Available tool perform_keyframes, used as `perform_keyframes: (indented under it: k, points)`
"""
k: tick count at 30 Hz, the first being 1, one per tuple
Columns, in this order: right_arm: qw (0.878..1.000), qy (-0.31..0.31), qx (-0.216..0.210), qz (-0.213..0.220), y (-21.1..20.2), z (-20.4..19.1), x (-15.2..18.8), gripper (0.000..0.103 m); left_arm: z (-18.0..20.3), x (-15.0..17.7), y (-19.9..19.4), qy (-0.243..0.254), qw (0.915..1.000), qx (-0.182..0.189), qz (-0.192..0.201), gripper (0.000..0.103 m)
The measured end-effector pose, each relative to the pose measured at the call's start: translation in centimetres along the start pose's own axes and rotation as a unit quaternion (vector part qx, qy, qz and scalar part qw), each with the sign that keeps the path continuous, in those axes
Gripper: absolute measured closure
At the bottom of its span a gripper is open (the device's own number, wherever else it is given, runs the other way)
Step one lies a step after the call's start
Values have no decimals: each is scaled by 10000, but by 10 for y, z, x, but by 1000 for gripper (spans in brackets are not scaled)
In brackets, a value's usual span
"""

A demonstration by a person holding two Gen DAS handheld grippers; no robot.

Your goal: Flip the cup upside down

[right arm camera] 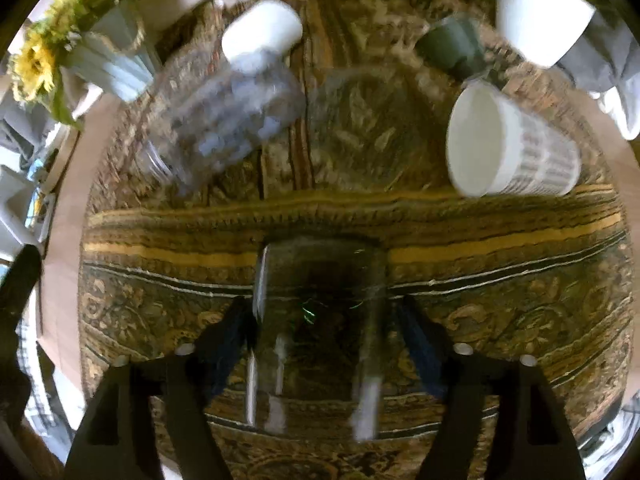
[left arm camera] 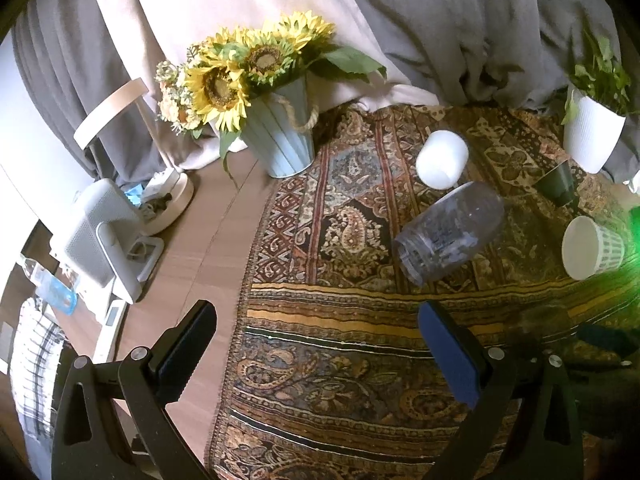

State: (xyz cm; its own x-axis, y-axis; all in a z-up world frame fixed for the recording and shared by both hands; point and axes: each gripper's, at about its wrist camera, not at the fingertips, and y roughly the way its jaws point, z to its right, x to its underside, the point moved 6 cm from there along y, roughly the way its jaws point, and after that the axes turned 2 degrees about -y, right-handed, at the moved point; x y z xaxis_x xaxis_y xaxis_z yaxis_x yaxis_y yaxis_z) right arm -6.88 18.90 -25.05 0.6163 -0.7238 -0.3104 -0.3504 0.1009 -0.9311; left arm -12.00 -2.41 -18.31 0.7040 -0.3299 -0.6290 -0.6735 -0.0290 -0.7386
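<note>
From the left wrist, the left gripper (left arm camera: pixel 316 344) hangs spread and empty above the paisley patterned cloth (left arm camera: pixel 340 380); a clear plastic jar (left arm camera: pixel 450 232) lies on its side well ahead.

From the right wrist, though blurred, the right gripper (right arm camera: pixel 320 320) clasps a clear glass cup (right arm camera: pixel 320 312) between its fingers, long axis pointing straight forward, so the right hand does the turning.

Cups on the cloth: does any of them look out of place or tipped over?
Yes. The clear jar and the white patterned cup lie on their sides on the cloth. The right gripper holds a clear glass.
</note>
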Motion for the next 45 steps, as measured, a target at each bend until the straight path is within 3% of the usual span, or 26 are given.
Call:
perform_keyframes:
  k: [5, 10, 17, 31, 42, 45]
  points:
    - [9981, 156, 111, 594, -47, 19, -6, 23, 16, -5, -14, 86, 9997, 229, 64, 0]
    - [9937, 353, 225, 1036, -85, 43, -9, 23, 47, -8, -24, 223, 9961, 848, -43, 0]
    - [9907, 687, 277, 1138, -100, 77, 0, 23, 102, -2, -17, 388, 9825, 1707, -633, 0]
    - [9875, 1265, 112, 938, -81, 127, 17, 23, 167, 11, 23, 1022, 9678, 1673, -1577, 3]
    - [9839, 1543, -95, 901, -71, 134, 6, 23, 187, 23, 57, 1451, 9421, 1663, -2524, 12]
    - [9822, 1632, -92, 926, -71, 137, 2, 23, 192, 28, 65, 1618, 9321, 1649, -2791, 21]
